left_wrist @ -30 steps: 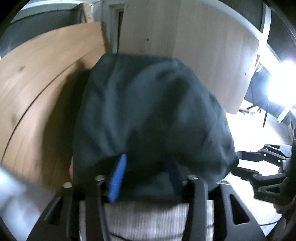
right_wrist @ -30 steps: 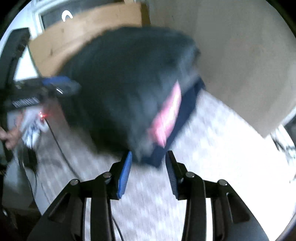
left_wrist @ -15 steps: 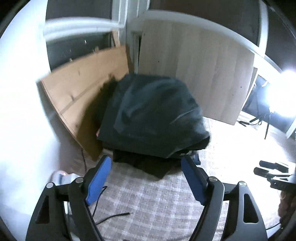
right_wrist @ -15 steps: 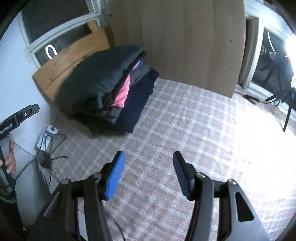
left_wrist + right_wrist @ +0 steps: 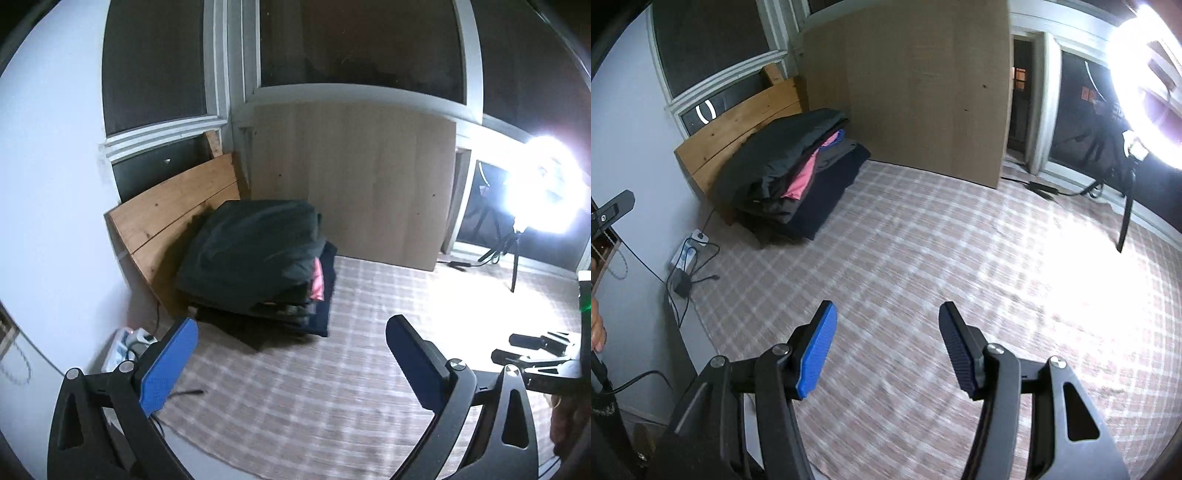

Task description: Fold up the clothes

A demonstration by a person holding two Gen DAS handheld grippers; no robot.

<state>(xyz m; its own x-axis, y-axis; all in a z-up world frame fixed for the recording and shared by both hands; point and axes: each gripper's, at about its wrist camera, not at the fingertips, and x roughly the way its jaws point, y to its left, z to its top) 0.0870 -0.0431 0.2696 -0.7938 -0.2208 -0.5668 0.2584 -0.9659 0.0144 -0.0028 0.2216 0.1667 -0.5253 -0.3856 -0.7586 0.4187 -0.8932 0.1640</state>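
Observation:
A stack of folded clothes [image 5: 258, 266] [image 5: 790, 173] lies on the checked mat in the far left corner, a dark green garment [image 5: 251, 240] on top, pink [image 5: 801, 177] and navy layers under it. My left gripper [image 5: 291, 336] hangs well back from the stack, its jaws opening wide with nothing between the blue pads. In the right wrist view my right gripper [image 5: 886, 325] also stands open and empty above the bare mat [image 5: 923, 258], far from the stack. The right gripper's black fingers [image 5: 524, 347] show at the right edge of the left wrist view.
Wooden boards [image 5: 166, 221] and a tall pale panel [image 5: 351, 177] lean against the windows behind the stack. A power strip with cables [image 5: 687, 258] lies by the left wall. A bright lamp on a tripod [image 5: 539, 192] stands at the right.
Both grippers let go of the dark green garment, left it on the stack and pulled back and up. The left jaws spread wide; the right jaws opened too.

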